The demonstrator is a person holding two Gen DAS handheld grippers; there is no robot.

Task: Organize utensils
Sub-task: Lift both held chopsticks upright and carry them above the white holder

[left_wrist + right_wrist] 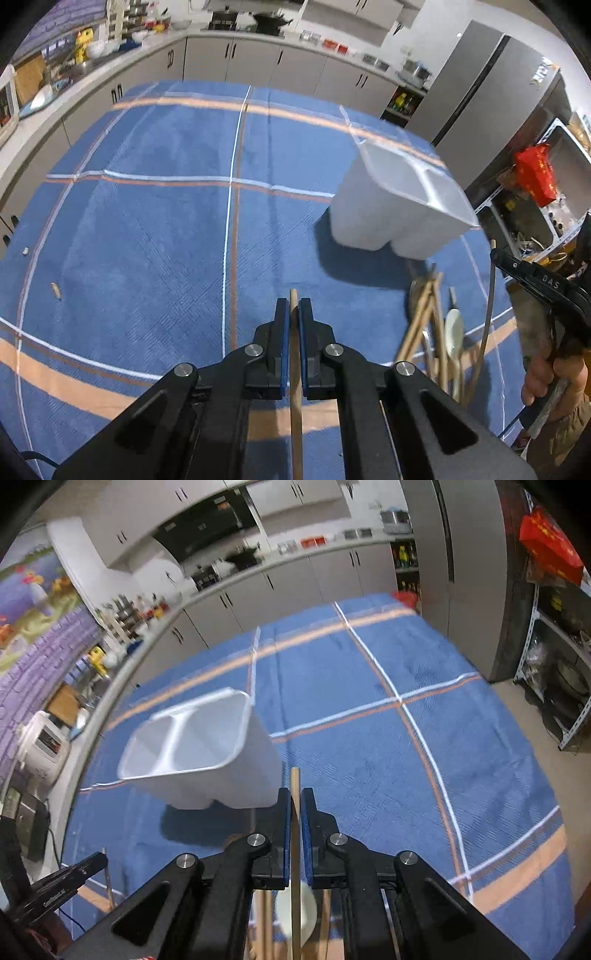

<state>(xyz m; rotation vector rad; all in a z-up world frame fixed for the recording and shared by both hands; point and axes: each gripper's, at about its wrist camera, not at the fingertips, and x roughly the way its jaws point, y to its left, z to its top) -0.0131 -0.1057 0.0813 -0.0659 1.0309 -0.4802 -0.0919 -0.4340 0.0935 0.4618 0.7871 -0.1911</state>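
Holding one wooden chopstick (294,369) in my left gripper (294,314), I have its blue pads pressed tight on the stick, whose long axis runs straight along the fingers, its tip poking just past them toward the far side of the bench (166,221). My right gripper (295,805) is clamped the same way on a second chopstick (295,867), which also lies lengthwise between the pads and points forward, its end showing above the fingertips. In the left view that second stick hangs slanted below my right gripper, with my hand (554,376) on the handle. The white holder (192,753) with two compartments stands on the blue checked cloth, ahead and to the left of my right gripper. The remaining utensils (432,325), a loose bundle of chopsticks and a pale spoon, lie on the cloth just below the holder, mostly pointing toward it.
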